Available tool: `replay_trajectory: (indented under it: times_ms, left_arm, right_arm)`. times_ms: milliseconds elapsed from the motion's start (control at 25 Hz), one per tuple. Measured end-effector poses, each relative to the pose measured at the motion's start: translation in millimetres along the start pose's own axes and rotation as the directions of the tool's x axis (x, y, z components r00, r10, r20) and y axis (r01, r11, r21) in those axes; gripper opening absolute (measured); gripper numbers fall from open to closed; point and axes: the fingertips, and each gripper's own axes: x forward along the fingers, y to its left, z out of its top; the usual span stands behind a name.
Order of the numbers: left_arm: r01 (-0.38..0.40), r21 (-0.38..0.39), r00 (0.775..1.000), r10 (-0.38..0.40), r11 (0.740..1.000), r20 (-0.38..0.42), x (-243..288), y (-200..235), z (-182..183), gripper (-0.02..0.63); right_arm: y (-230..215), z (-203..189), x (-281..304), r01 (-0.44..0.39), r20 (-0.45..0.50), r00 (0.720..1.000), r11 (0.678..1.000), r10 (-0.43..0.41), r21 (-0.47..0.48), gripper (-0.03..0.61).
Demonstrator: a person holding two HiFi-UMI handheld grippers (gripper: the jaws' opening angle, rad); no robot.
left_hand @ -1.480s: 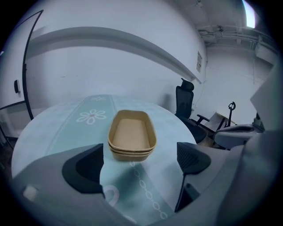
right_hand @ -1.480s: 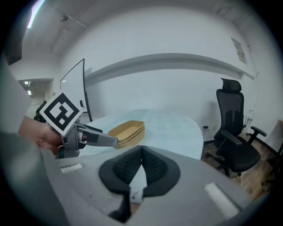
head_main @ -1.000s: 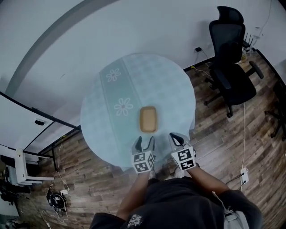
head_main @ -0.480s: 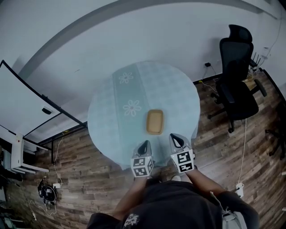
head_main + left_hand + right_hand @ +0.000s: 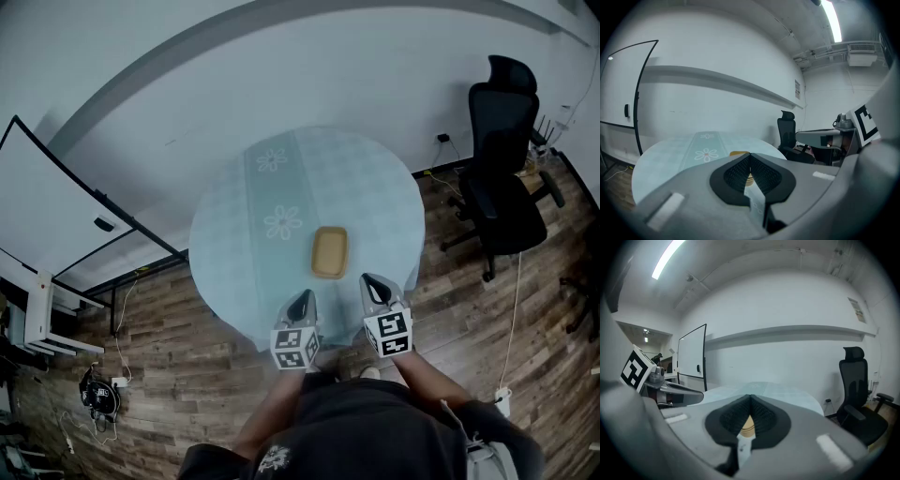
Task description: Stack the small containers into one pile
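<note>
Seen from above, a wood-plank floor point(image 5: 169, 375) meets a pale wall across the top of the frame. A round table point(image 5: 234, 253) with a light blue cloth and two daisy prints fills the centre. A whiteboard point(image 5: 47, 206) on a dark frame stands at the left edge. A black office chair point(image 5: 502, 178) stands at the upper right, clear of the table. The person's dark shirt point(image 5: 366, 431) fills the bottom centre.

A tan container point(image 5: 330, 252) sits alone on the table, just right of the centre. Nothing lies between it and the grippers. The left gripper point(image 5: 302, 302) and the right gripper point(image 5: 373, 286) are over the table's near edge, below the container and apart from it. Both have their jaws pressed together with nothing between them. Each gripper view shows the container beyond the closed tips.

A second ago the left gripper's jaws stood apart; now they meet. The right gripper was already closed. The container lies as before.
</note>
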Motion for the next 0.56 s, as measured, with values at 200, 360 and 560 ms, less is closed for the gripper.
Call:
replay_trajectory:
  times_ms: [200,360,560]
  left_arm:
    - [-0.014,0.001,1.000,0.014,1.000,0.000,1.7,3.4,1.0,0.006]
    - [-0.019,0.004,1.000,0.019,1.000,-0.005,2.0,3.5,0.0,0.006]
    - [-0.018,0.010,1.000,0.018,1.000,-0.022,7.0,2.3,-4.4,0.006]
  right_arm:
    - [-7.2,3.7,0.6,0.016,0.012,1.000,1.000,-0.016,-0.026,0.002]
    - [-10.4,1.0,0.4,0.022,0.008,1.000,0.999,-0.022,-0.026,0.002]
    - [-13.5,-3.8,3.1,0.020,-0.007,1.000,0.999,-0.020,-0.026,0.002]
